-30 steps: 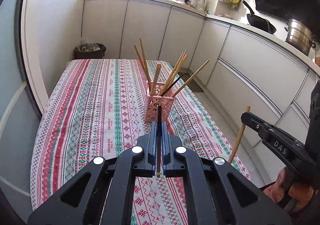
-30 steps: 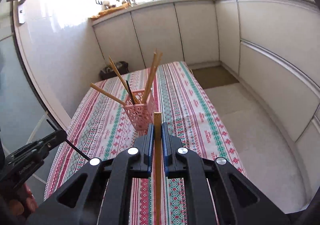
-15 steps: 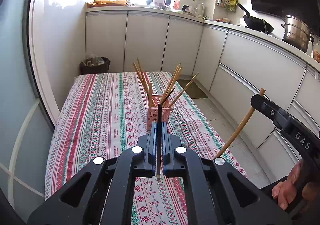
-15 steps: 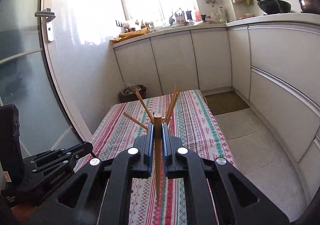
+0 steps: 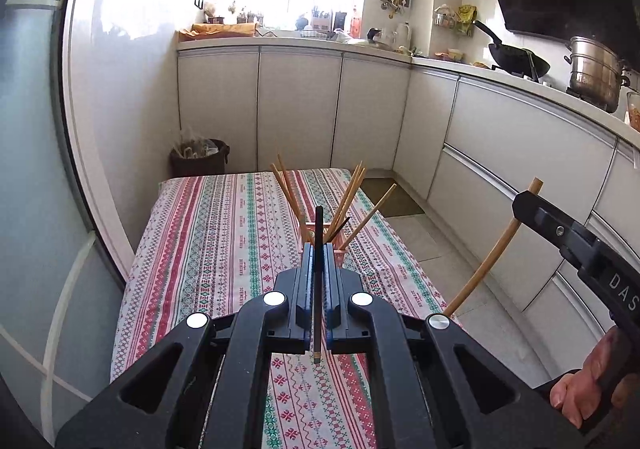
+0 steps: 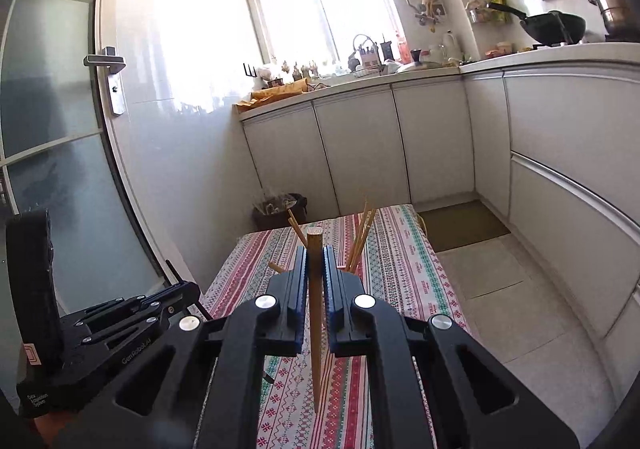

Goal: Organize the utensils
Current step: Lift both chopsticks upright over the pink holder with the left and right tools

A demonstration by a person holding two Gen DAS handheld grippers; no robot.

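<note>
A black chopstick (image 5: pixel 318 249) is pinched upright between the closed jaws of the left gripper (image 5: pixel 318 253), above the striped tablecloth (image 5: pixel 208 233). A wooden chopstick (image 6: pixel 315 309) is clamped the same way in the right gripper (image 6: pixel 315 261), its tip hanging below the jaws. Just beyond both, a pink holder (image 5: pixel 343 245) is seen on the cloth, mostly hidden, with several wooden chopsticks (image 5: pixel 352 189) fanned out of it; one dark stick seems to be leaned among them. The right gripper is gripped by a hand (image 5: pixel 580 389).
</note>
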